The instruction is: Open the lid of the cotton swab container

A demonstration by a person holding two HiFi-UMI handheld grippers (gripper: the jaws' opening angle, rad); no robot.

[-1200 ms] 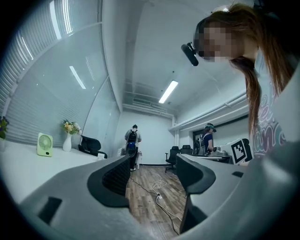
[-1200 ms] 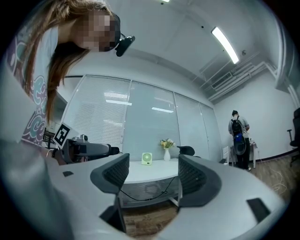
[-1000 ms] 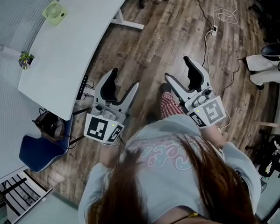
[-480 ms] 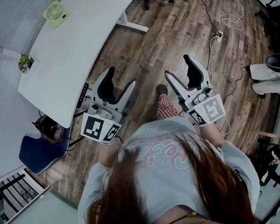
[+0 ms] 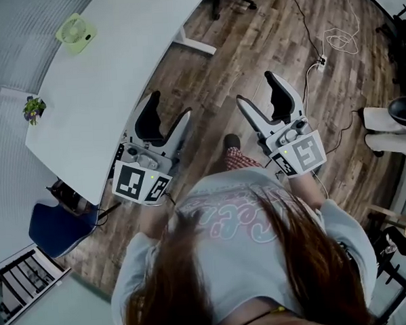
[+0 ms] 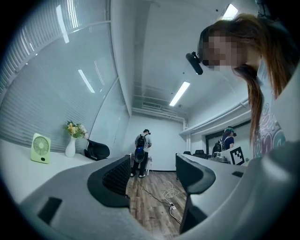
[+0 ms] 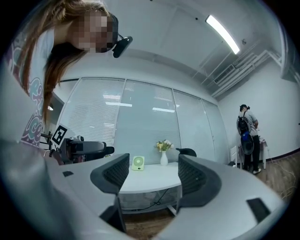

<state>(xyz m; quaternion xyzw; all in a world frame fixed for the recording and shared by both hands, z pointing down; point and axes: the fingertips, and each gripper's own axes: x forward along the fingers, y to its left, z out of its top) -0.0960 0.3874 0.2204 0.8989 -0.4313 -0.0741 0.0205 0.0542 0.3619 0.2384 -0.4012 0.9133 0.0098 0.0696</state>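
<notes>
Left gripper [image 5: 171, 107] and right gripper [image 5: 255, 88], jaws open and empty, above the wooden floor [image 5: 251, 47]; green fan [image 5: 74, 33] on the white surface [image 5: 116, 61], far left.

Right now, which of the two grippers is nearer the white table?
The left gripper: it hangs beside the edge of the white table, while the right gripper is over wood floor, farther off.

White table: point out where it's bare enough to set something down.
The table is bare over most of its top: the whole stretch from the green fan and the vase of flowers across to its opposite long edge. Only the wall-side edge, where those two stand, is taken.
</notes>
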